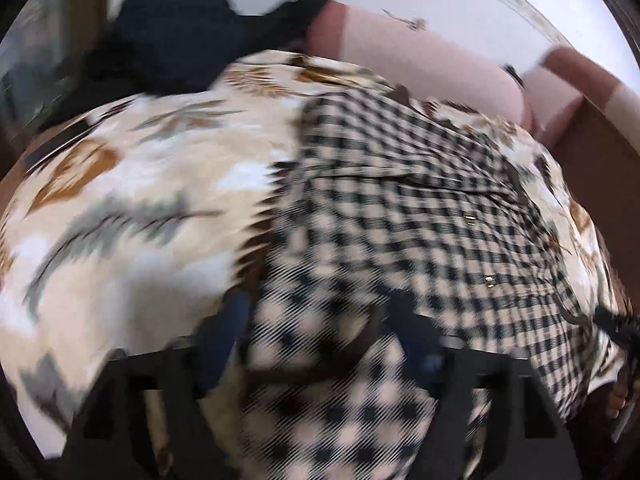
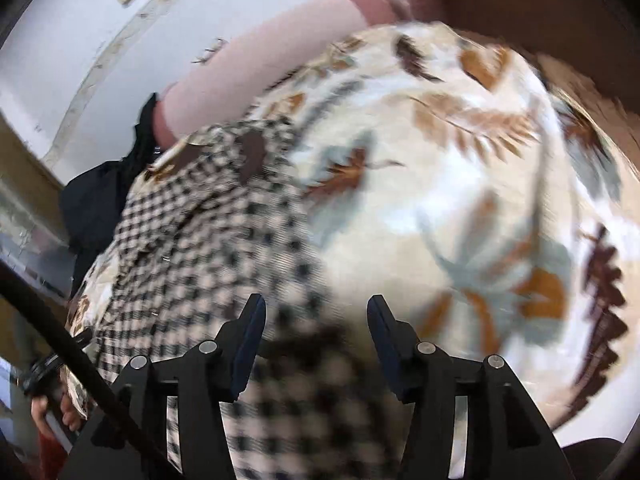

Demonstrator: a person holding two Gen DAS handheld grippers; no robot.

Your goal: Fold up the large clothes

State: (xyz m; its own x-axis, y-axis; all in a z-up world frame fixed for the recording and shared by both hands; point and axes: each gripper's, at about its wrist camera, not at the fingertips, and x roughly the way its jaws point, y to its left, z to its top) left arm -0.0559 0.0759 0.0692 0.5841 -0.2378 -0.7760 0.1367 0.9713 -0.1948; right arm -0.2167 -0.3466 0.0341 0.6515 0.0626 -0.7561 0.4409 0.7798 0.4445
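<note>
A black-and-cream checked garment (image 1: 400,216) lies spread on a bed with a cream leaf-print cover (image 1: 132,184). My left gripper (image 1: 320,320) is open and low over the garment's near edge, with checked cloth between its fingers (image 1: 232,320). The frame is blurred. In the right wrist view the same garment (image 2: 200,248) lies at the left and the cover (image 2: 460,184) at the right. My right gripper (image 2: 316,320) is open just above the garment's near edge, with checked cloth between and under its fingers (image 2: 252,328).
A pink bolster (image 1: 420,64) lies along the head of the bed and also shows in the right wrist view (image 2: 260,68). A dark garment (image 1: 180,40) is heaped at the far left corner. A white wall (image 2: 100,40) is behind. A hand (image 2: 52,412) holds the other gripper at the lower left.
</note>
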